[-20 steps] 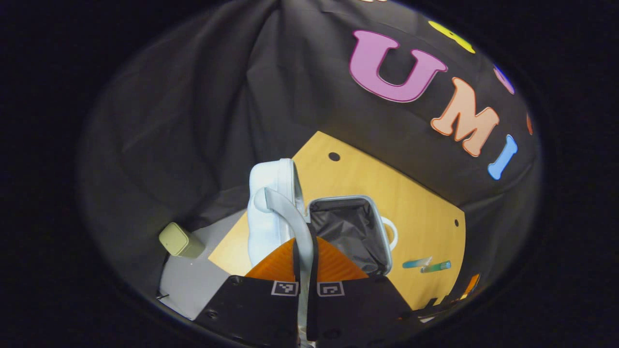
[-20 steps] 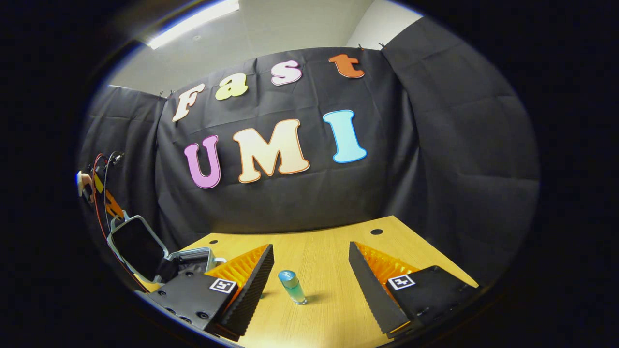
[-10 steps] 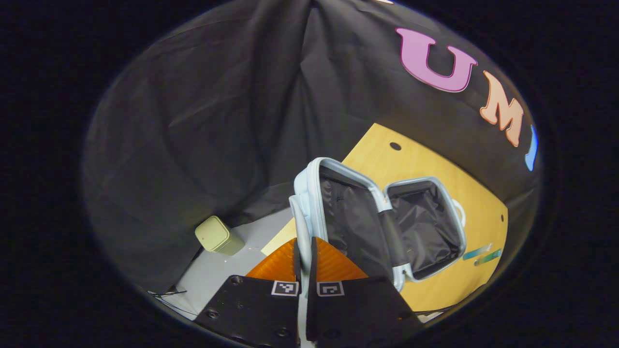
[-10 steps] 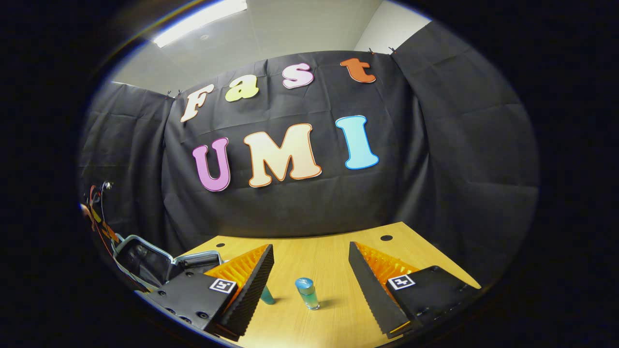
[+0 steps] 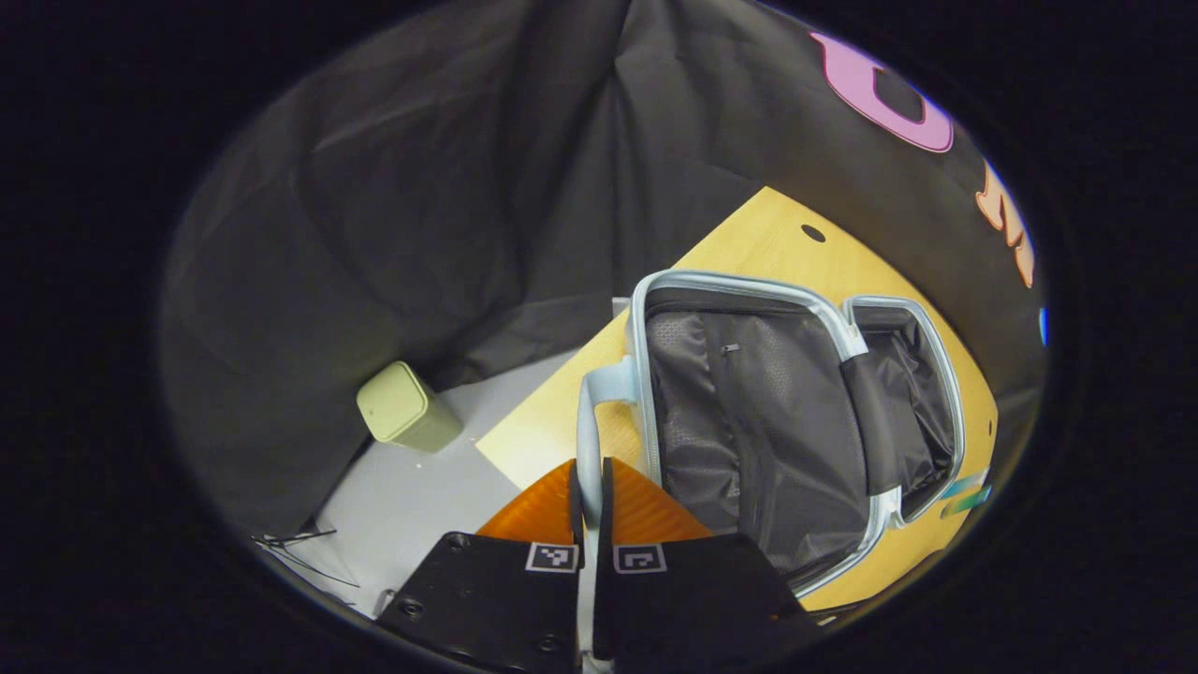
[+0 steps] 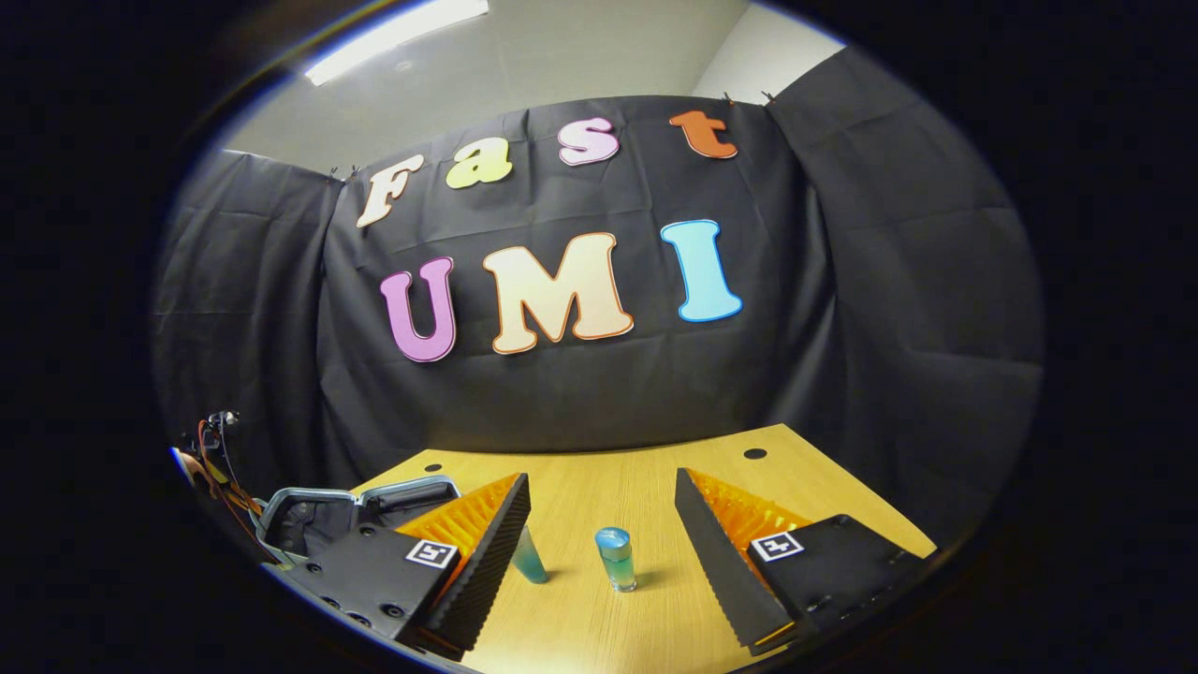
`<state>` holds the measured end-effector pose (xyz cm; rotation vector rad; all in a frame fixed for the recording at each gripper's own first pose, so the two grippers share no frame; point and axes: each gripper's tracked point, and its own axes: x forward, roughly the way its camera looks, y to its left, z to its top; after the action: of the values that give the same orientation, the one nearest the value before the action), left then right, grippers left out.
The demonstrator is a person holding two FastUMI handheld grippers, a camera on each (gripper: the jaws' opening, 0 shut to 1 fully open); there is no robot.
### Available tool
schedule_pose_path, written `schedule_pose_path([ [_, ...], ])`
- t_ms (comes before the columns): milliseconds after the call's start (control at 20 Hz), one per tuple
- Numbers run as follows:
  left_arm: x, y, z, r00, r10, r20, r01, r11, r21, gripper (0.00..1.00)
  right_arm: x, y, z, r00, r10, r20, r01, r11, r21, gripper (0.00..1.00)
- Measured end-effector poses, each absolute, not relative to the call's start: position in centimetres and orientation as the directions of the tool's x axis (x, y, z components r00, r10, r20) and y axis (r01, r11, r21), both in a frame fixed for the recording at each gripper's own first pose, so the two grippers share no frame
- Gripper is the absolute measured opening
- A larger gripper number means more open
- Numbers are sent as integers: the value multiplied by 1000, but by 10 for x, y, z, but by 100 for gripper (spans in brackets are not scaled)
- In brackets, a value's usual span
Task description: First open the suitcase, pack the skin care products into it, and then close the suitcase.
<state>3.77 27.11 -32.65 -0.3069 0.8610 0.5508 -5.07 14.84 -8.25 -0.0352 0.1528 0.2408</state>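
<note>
I'm clamping my left gripper (image 5: 589, 487) on the handle (image 5: 588, 440) of the open suitcase (image 5: 749, 421), which is lying just right of it. My right gripper (image 6: 602, 524) is hovering spread around what looks like a skincare bottle (image 6: 616, 558).

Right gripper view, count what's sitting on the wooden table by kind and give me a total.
Blue-green skin care bottles: 2, one standing upright, one partly behind the right gripper's finger.
Open light blue suitcase: 1.
Total: 3.
</note>
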Motion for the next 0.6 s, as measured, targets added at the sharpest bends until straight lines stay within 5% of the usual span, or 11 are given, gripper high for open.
schedule_pose_path([
  [350, 30, 275, -322, 494, 367, -788, -593, 805, 3, 2, -55, 149, -88, 956, 233, -176, -240, 970, -23, 97],
  [450, 23, 270, -314, 501, 378, -778, -558, 829, 43, 40, -52, 147, -97, 950, 241, -200, -248, 969, -13, 98],
  [500, 19, 261, -304, 513, 389, -765, -537, 841, 68, 39, -50, 145, -100, 947, 244, -210, -252, 968, -10, 98],
  [600, 16, 231, -282, 554, 409, -725, -501, 859, 102, 69, -42, 146, -106, 940, 253, -230, -261, 965, -1, 98],
])
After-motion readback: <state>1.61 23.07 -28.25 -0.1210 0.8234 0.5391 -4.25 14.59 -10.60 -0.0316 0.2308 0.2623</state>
